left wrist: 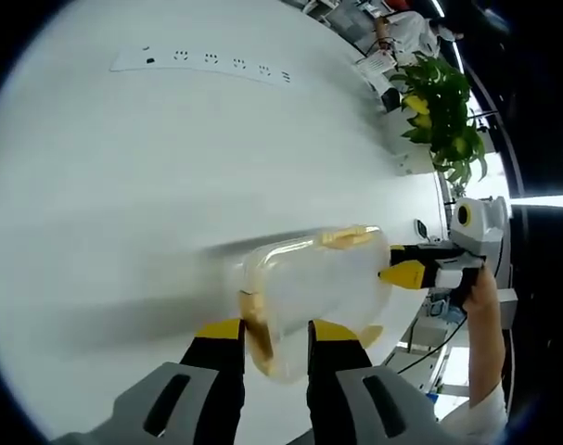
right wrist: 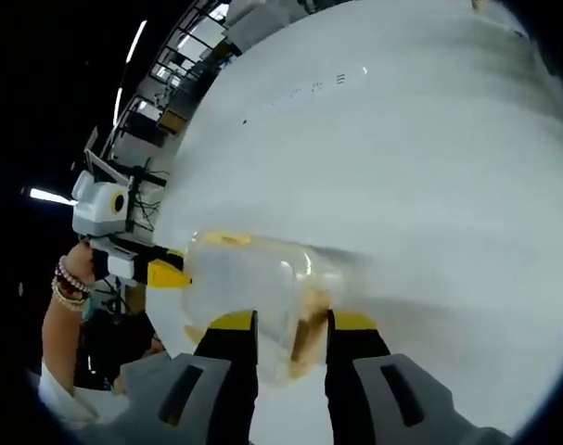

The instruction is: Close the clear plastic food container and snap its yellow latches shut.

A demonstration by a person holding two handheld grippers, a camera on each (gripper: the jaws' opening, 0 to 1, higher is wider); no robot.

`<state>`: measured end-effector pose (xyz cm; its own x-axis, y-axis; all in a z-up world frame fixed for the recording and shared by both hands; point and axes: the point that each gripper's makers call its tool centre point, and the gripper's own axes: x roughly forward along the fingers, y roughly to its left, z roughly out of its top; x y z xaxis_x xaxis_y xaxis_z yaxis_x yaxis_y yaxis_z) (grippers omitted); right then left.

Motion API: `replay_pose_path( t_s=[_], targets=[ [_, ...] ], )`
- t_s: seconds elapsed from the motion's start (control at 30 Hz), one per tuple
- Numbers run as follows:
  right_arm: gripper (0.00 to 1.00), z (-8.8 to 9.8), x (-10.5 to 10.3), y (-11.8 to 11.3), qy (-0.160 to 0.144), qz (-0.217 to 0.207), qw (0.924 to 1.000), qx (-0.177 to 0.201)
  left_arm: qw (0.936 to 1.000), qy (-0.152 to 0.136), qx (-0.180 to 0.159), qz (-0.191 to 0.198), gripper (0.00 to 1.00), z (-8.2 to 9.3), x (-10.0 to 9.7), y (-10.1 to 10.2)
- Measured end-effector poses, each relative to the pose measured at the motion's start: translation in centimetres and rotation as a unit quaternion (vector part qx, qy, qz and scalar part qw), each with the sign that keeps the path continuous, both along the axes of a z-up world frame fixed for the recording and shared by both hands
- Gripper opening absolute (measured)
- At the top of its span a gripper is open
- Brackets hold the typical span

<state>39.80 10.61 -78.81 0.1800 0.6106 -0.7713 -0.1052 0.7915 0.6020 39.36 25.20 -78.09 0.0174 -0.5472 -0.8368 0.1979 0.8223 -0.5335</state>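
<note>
Clamping opposite ends of clear container (left wrist: 313,292), left hand-held gripper (left wrist: 274,336), right hand-held gripper (right wrist: 292,326), above white table (left wrist: 170,167).

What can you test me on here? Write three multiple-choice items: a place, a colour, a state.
1. The power strip lies:
A. on the table
B. on a chair
C. on the floor

2. The latches are:
A. red
B. yellow
C. blue

3. The left gripper has its jaws:
A. flanking the container end
B. pressed flat on bare table
C. around a cup

Key:
1. A: the strip rests on the white tabletop.
2. B: the tabs on the clear box are yellow.
3. A: the container's end sits between the jaws.
</note>
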Motion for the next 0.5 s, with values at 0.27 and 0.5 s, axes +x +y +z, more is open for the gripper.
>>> replay_pose_path(
  t_s=[0.27,0.5],
  targets=[
    [0.21,0.51,-0.39,0.03,0.017,0.021,0.9989,-0.037,1.0,-0.008,0.006,-0.002,0.19,-0.31,0.12,-0.04],
    [0.23,0.43,0.36,-0.07,0.021,0.029,0.9981,-0.049,0.9998,-0.013,0.01,-0.006,0.19,-0.43,-0.37,-0.32]
  ],
)
